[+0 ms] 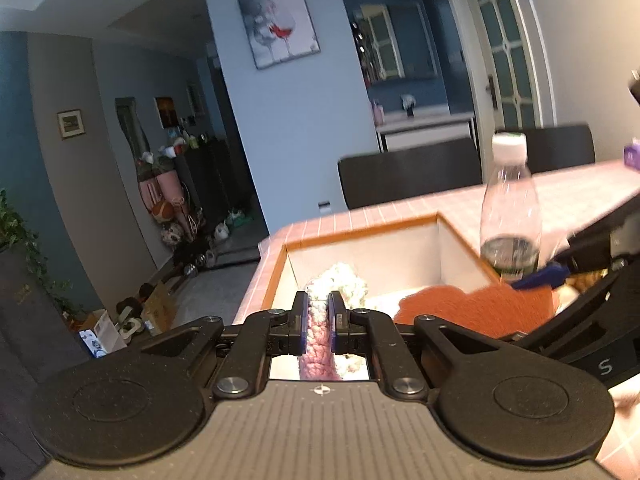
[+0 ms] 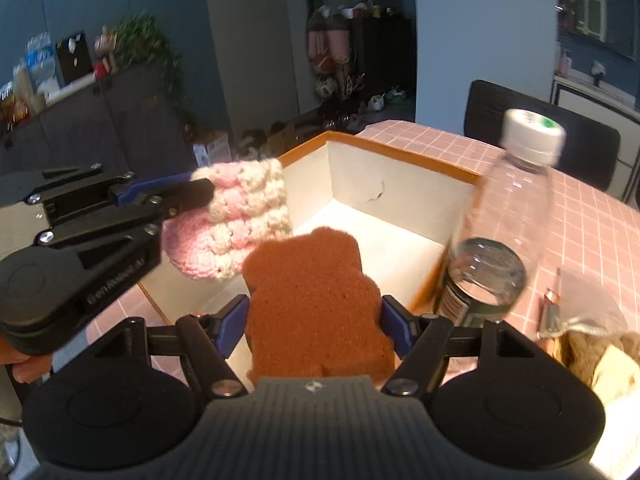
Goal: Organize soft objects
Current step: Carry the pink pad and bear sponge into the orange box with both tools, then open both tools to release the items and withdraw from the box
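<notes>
A: What is your left gripper [image 1: 319, 320] holding?
B: Its jaws are clamped on the pink-and-white crocheted piece [image 2: 236, 220], over the orange-rimmed box [image 2: 400, 196].
A: And your right gripper [image 2: 314, 320]?
B: Its jaws stand wide, pressing both sides of the orange sponge [image 2: 316, 300] above the box, just beside the clear bottle [image 2: 504, 232].

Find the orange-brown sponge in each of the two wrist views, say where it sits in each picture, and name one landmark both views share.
Left wrist view: the sponge is low right, over the box's near edge, held by the right gripper.
Right wrist view: the sponge is centre, low, between the blue fingers.
Shared landmark: the clear bottle, right of the sponge in both.
</notes>
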`<state>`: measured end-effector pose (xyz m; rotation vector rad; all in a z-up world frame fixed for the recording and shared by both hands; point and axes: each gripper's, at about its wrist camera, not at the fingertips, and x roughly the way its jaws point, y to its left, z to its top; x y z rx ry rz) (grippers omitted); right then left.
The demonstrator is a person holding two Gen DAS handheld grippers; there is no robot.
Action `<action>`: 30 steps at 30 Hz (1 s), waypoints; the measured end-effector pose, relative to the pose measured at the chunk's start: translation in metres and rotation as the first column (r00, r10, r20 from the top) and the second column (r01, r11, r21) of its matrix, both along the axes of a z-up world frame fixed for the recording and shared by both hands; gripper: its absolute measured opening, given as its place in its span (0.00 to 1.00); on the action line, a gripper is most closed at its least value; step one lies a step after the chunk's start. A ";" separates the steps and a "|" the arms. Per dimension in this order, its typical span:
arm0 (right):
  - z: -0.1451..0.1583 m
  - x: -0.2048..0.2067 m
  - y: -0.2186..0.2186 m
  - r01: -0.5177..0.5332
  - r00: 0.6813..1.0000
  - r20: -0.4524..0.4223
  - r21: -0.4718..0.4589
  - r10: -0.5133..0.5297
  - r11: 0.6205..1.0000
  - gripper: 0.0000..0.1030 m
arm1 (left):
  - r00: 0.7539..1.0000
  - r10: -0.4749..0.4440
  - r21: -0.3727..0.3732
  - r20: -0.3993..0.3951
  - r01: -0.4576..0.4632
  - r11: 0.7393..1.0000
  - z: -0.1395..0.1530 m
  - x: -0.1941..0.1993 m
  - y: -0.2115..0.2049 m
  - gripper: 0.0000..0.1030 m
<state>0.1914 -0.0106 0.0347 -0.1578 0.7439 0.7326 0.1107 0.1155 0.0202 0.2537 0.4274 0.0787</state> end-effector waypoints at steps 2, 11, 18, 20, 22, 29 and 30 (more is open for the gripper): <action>-0.003 0.005 0.011 -0.022 1.000 -0.010 -0.031 0.021 0.999 0.67 | 1.000 0.001 0.023 -0.027 -0.001 1.000 -0.005 0.002 0.001 0.10; -0.019 0.037 0.043 -0.097 0.988 -0.128 -0.116 0.082 0.989 0.67 | 0.992 -0.014 0.079 -0.126 0.024 0.997 -0.014 0.012 0.014 0.10; -0.027 0.048 0.061 -0.140 0.980 -0.164 -0.184 0.110 0.973 0.68 | 0.980 -0.048 0.102 -0.195 0.069 0.992 -0.022 0.016 0.018 0.11; -0.029 0.049 0.068 -0.159 0.978 -0.168 -0.218 0.124 0.963 0.69 | 0.972 -0.056 0.109 -0.227 0.083 0.991 -0.024 0.018 0.018 0.11; -0.029 0.051 0.072 -0.162 0.976 -0.182 -0.247 0.119 0.955 0.70 | 0.963 -0.064 0.105 -0.260 0.094 0.990 -0.026 0.020 0.019 0.11; -0.029 0.062 0.086 -0.182 0.967 -0.226 -0.284 0.119 0.941 0.75 | 0.949 -0.056 0.087 -0.309 0.087 0.992 -0.025 0.023 0.027 0.15; -0.029 0.063 0.087 -0.183 0.966 -0.228 -0.283 0.119 0.941 0.76 | 0.950 -0.053 0.089 -0.308 0.085 0.992 -0.025 0.023 0.027 0.17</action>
